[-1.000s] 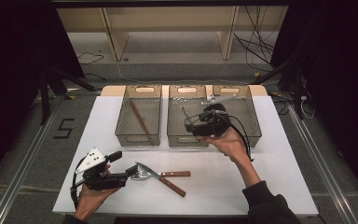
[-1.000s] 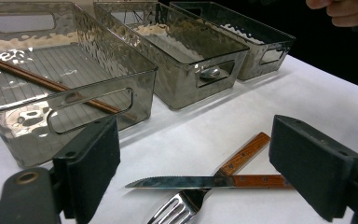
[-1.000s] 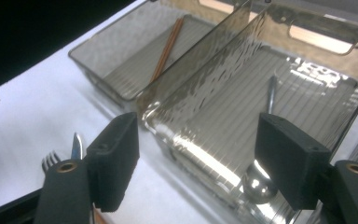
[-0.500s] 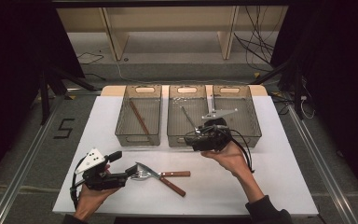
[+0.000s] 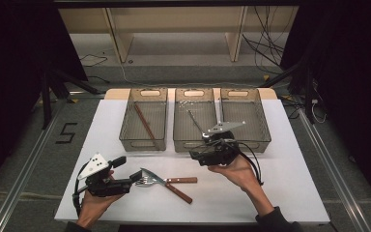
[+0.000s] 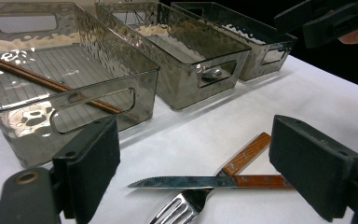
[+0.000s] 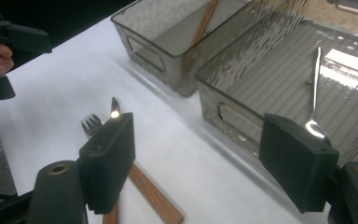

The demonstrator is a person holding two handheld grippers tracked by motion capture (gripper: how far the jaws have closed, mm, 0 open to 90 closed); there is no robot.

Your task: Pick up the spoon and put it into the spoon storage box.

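A fork and a knife, both with wooden handles, lie crossed on the white table. My left gripper rests just left of them, open, its tips by the fork's tines. In the left gripper view the knife blade and fork lie ahead between the open jaws of the left gripper. My right gripper hovers open and empty in front of the middle bin, pointing left. The right gripper view shows the right gripper wide apart over bare table, with the fork tines beyond.
Three clear bins stand in a row at the back. The left bin holds a brown chopstick, the middle one a spoon. The right bin stands beside them. The left hand's gripper appears far off in the right gripper view.
My right gripper has come back from over the middle bin toward the near side and a little lower. The left gripper, fork and knife have stayed put.
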